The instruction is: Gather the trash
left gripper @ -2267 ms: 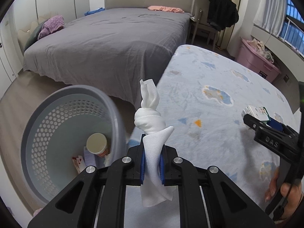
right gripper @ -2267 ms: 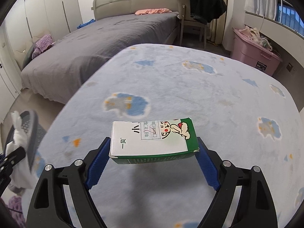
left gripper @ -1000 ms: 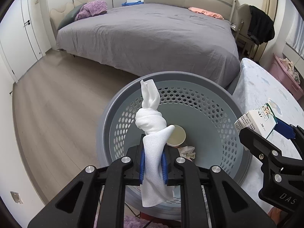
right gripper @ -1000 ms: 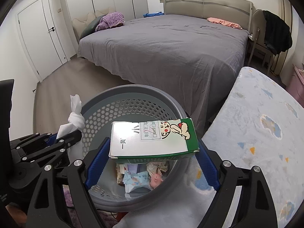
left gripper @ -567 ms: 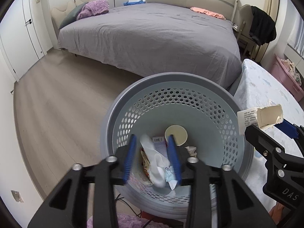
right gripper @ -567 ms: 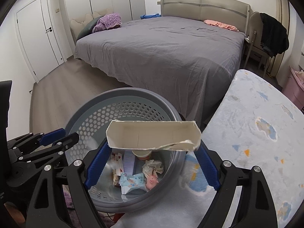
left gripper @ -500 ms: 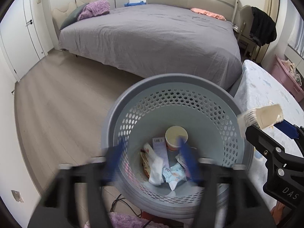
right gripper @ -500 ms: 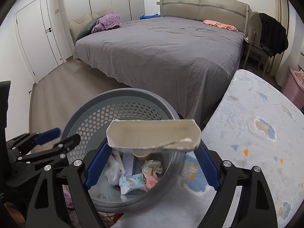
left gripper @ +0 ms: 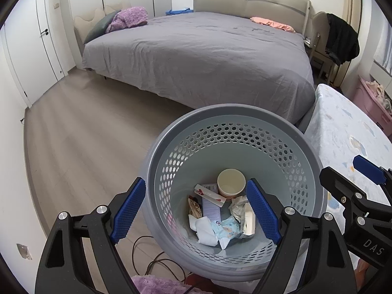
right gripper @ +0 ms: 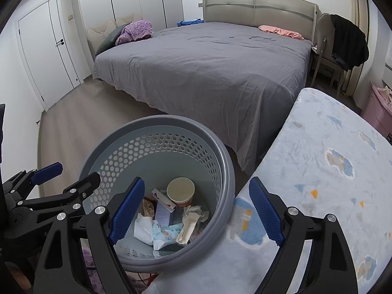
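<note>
- Left gripper (left gripper: 196, 210): held above the basket mouth, its blue-padded fingers (left gripper: 128, 209) spread wide with nothing between them.
- Right gripper (right gripper: 194, 212): likewise over the basket's right side, fingers (right gripper: 265, 214) spread wide and empty; in the left wrist view it appears at the right edge (left gripper: 352, 186).
- Basket (left gripper: 245, 112): round, grey, with a perforated wall; it stands on the wooden floor (left gripper: 80, 132), just beside the desk (right gripper: 318, 171), which carries a pale blue cloth with a cloud pattern.
- Trash, all lying at the basket bottom: a paper cup (left gripper: 231, 183) standing upright with its mouth up; a white tissue (left gripper: 205, 230) in front of it; a flattened milk carton (right gripper: 189, 226), tilted at the right; a small blue-and-white wrapper (left gripper: 227, 229) between tissue and carton; further packets and crumpled paper, touching one another.
- Background: a bed (left gripper: 208, 56) with a grey cover, a purple blanket (left gripper: 128, 18) near its head, a pink garment (left gripper: 272, 23) on the far side, and a chair (left gripper: 325, 41) draped with dark clothing.
- Dark cables (left gripper: 147, 264) lie on the floor by the basket base.
</note>
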`<move>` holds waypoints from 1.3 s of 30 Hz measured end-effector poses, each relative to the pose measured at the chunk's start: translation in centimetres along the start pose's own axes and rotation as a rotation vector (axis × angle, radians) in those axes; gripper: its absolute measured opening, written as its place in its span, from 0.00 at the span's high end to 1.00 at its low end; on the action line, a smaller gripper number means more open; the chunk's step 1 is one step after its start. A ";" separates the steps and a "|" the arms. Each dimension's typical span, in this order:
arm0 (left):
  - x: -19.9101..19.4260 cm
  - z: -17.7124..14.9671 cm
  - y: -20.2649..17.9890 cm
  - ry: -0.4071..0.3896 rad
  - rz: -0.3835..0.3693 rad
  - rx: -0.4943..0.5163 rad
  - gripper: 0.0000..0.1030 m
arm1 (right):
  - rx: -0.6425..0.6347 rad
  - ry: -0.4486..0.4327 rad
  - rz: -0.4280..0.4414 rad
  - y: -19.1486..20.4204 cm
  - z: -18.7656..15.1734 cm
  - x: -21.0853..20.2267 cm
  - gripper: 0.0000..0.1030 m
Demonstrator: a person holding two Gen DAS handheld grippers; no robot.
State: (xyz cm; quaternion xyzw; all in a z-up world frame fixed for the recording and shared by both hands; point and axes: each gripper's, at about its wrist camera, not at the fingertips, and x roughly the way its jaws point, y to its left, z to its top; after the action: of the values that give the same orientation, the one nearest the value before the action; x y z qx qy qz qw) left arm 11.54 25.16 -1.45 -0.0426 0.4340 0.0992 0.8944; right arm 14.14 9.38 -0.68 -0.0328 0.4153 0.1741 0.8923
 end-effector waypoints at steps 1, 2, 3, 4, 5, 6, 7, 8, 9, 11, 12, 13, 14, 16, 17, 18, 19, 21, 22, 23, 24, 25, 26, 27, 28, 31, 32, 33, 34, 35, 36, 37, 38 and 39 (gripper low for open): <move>0.0 0.0 0.0 -0.001 0.001 0.000 0.20 | 0.001 0.001 -0.001 -0.1 0.0 0.0 0.19; -0.1 -0.1 0.0 -0.001 0.002 0.000 0.20 | 0.002 0.001 -0.001 -0.1 0.0 0.0 0.19; -0.2 -0.1 -0.1 -0.002 0.004 0.001 0.20 | 0.005 0.002 -0.001 -0.1 -0.1 0.0 0.19; -0.2 -0.1 -0.1 -0.004 0.006 0.002 0.20 | 0.008 0.002 -0.001 -0.1 -0.1 0.0 0.19; -0.3 -0.1 -0.1 -0.005 0.009 0.002 0.20 | 0.011 0.002 -0.002 -0.2 -0.1 0.0 0.19; -0.4 -0.1 0.0 -0.006 0.010 0.002 0.20 | 0.014 0.002 -0.004 -0.3 -0.2 -0.1 0.19; -0.5 -0.1 0.0 -0.007 0.012 0.001 0.20 | 0.015 0.002 -0.007 -0.3 -0.2 -0.1 0.19; -0.6 -0.1 0.1 -0.008 0.013 -0.001 0.20 | 0.016 0.002 -0.011 -0.3 -0.2 -0.1 0.19; -0.6 -0.1 0.1 -0.009 0.016 -0.002 0.19 | 0.016 0.002 -0.016 -0.3 -0.3 -0.1 0.19; -0.8 -0.2 0.2 -0.012 0.021 -0.004 0.17 | 0.018 0.005 -0.021 -0.3 -0.4 -0.1 0.19; -0.9 -0.2 0.3 -0.015 0.024 -0.006 0.17 | 0.018 0.006 -0.021 -0.3 -0.4 -0.2 0.19; -1.1 -0.2 0.3 -0.018 0.027 -0.007 0.17 | 0.019 0.007 -0.022 -0.3 -0.5 -0.2 0.19; -1.2 -0.2 0.4 -0.019 0.030 -0.007 0.16 | 0.021 0.007 -0.024 -0.3 -0.5 -0.2 0.19; -1.3 -0.2 0.4 -0.022 0.035 -0.007 0.15 | 0.023 0.006 -0.026 -0.4 -0.5 -0.3 0.19; -1.4 -0.2 0.4 -0.022 0.037 -0.006 0.14 | 0.023 0.006 -0.029 -0.3 -0.5 -0.4 0.19; -1.5 -0.2 0.4 -0.022 0.039 -0.007 0.14 | 0.023 0.007 -0.030 -0.3 -0.5 -0.4 0.19; -1.6 -0.3 0.4 -0.023 0.040 -0.007 0.13 | 0.022 0.008 -0.032 -0.3 -0.5 -0.5 0.19; -1.8 -0.4 0.4 -0.023 0.041 -0.006 0.12 | 0.021 0.007 -0.034 -0.2 -0.6 -0.6 0.19; -1.8 -0.4 0.4 -0.023 0.042 -0.006 0.11 | 0.020 0.008 -0.035 -0.2 -0.6 -0.6 0.19; -1.8 -0.3 0.4 -0.022 0.043 -0.005 0.10 | 0.019 0.008 -0.040 -0.2 -0.6 -0.7 0.19; -1.9 -0.3 0.4 -0.023 0.044 -0.005 0.09 | 0.019 0.007 -0.042 -0.1 -0.6 -0.7 0.19; -2.0 -0.3 0.4 -0.023 0.045 -0.006 0.09 | 0.020 0.007 -0.043 -0.2 -0.6 -0.8 0.19; -2.0 -0.3 0.4 -0.022 0.046 -0.006 0.08 | 0.021 0.007 -0.042 -0.2 -0.6 -0.8 0.19; -2.1 -0.2 0.4 -0.023 0.047 -0.007 0.08 | 0.023 0.007 -0.042 -0.2 -0.5 -0.9 0.19; -2.1 -0.2 0.5 -0.024 0.050 -0.008 0.07 | 0.023 0.008 -0.043 -0.2 -0.5 -0.9 0.19; -2.3 -0.2 0.5 -0.026 0.055 -0.009 0.07 | 0.023 0.010 -0.043 -0.1 -0.5 -0.9 0.19; -2.4 -0.2 0.5 -0.025 0.057 -0.009 0.07 | 0.023 0.011 -0.044 -0.1 -0.5 -1.0 0.19; -2.3 -0.2 0.5 -0.025 0.059 -0.008 0.06 | 0.023 0.012 -0.043 -0.1 -0.5 -0.9 0.19; -2.4 -0.2 0.5 -0.024 0.061 -0.007 0.06 | 0.022 0.013 -0.042 -0.1 -0.5 -0.9 0.19; -2.4 -0.2 0.5 -0.024 0.062 -0.005 0.06 | 0.022 0.013 -0.043 -0.1 -0.5 -0.9 0.19; -2.4 -0.2 0.5 -0.025 0.063 -0.004 0.06 | 0.021 0.013 -0.044 -0.1 -0.4 -0.9 0.19; -2.4 -0.2 0.4 -0.024 0.065 -0.004 0.06 | 0.020 0.013 -0.044 -0.1 -0.5 -0.9 0.19; -2.4 -0.2 0.4 -0.024 0.066 -0.003 0.06 | 0.021 0.014 -0.045 -0.1 -0.5 -1.0 0.19; -2.4 -0.2 0.4 -0.023 0.066 -0.003 0.06 | 0.021 0.014 -0.046 -0.1 -0.5 -0.9 0.19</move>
State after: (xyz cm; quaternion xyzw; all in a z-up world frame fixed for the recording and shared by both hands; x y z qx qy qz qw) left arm 9.86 25.15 0.37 -0.0285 0.4247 0.1296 0.8956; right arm 13.26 8.93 -0.30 -0.0341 0.4224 0.1487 0.8935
